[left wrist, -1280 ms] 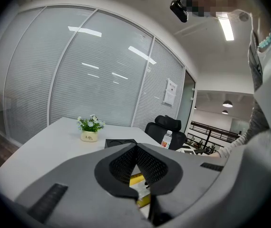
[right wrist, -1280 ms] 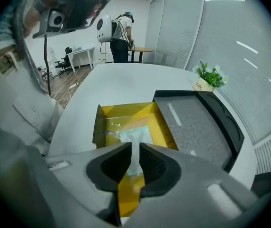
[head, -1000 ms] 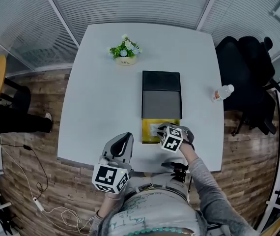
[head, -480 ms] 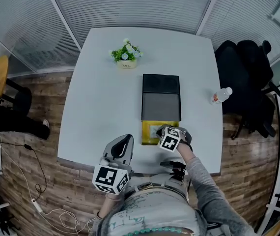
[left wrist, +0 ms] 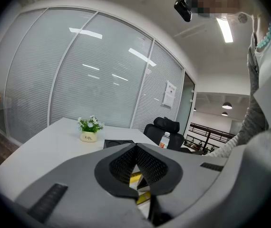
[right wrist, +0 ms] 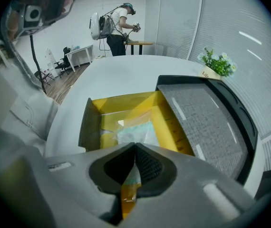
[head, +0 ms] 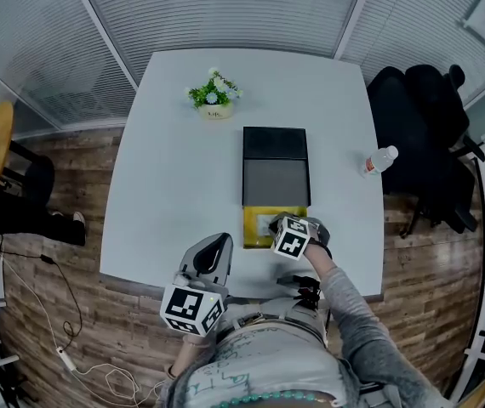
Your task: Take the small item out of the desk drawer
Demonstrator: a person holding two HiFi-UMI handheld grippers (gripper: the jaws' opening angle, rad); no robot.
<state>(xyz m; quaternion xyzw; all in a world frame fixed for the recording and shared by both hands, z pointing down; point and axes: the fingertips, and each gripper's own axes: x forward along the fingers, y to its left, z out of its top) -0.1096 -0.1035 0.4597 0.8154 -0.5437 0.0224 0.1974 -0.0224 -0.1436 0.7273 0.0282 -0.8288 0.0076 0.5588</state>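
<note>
A black desk box [head: 276, 167] stands mid-table with its yellow-lined drawer [head: 255, 226] pulled out toward me. My right gripper [head: 282, 225] points steeply down into the drawer. In the right gripper view its jaws [right wrist: 135, 146] are shut on the edge of a small clear packet [right wrist: 136, 133] that lies in the yellow drawer [right wrist: 95, 109]. My left gripper [head: 217, 243] hovers at the table's front edge, left of the drawer. Its pads meet in the left gripper view [left wrist: 135, 147], with nothing between them.
A small potted plant [head: 213, 92] sits at the back of the white table [head: 166, 185]. A water bottle [head: 379, 160] stands near the right edge, with black office chairs [head: 421, 117] beyond it. A person [right wrist: 119, 23] stands far off in the room.
Both grippers keep their places over the drawer and at the table edge. Only the head view has drifted slightly.
</note>
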